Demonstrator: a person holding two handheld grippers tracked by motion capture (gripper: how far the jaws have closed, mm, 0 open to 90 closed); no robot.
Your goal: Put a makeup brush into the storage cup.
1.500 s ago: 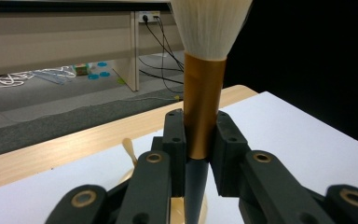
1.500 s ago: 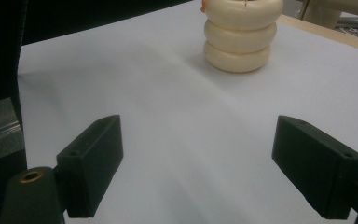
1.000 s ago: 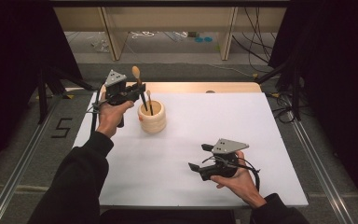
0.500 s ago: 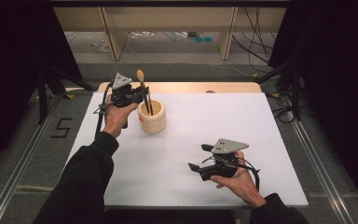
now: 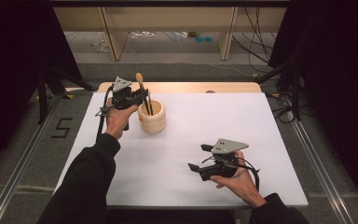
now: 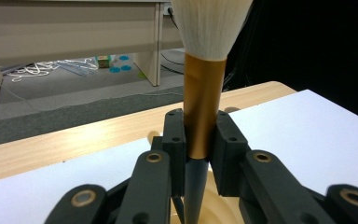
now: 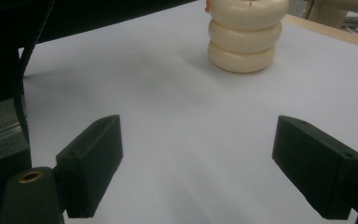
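Left gripper (image 6: 200, 140): fingers (image 6: 175, 140) clamped on the gold ferrule of a makeup brush (image 6: 204, 100), bristles up, dark handle pointing down into the holder.
Brush holder (image 5: 152, 116): cream, ribbed, upright on the worktop (image 5: 261, 121) at its far left, directly under the brush; another dark handle stands inside.
Right gripper (image 7: 212, 165): fingers wide, nothing between them, resting near the front edge, well apart from the holder.
Step in hand: seating the brush in the holder. Next, by judgement: lower until the handle bottoms, then release.
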